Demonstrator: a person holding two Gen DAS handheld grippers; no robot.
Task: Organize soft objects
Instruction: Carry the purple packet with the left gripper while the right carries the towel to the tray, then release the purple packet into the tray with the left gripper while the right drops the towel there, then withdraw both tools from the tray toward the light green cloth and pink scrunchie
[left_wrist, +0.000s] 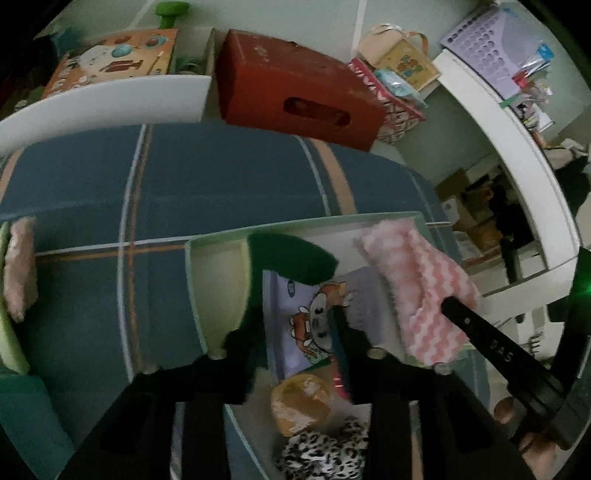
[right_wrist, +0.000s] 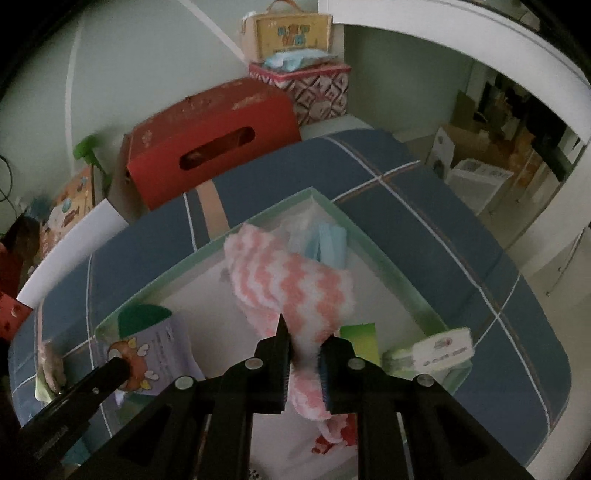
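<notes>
I am clamping my right gripper (right_wrist: 304, 350) on the fluffy pink-and-white zigzag cloth (right_wrist: 291, 280) above the pale green tray (right_wrist: 402, 280); my left gripper (left_wrist: 295, 332) is pinching the purple cartoon-print fabric (left_wrist: 295, 325). I am lowering slowly, avoiding snags.

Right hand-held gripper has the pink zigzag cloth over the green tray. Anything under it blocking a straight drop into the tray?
Nothing visible blocks it. The right hand-held gripper grips the pink zigzag cloth above the green tray. Bare tray floor shows beside it; a folded blue cloth sits in the far corner.
</notes>
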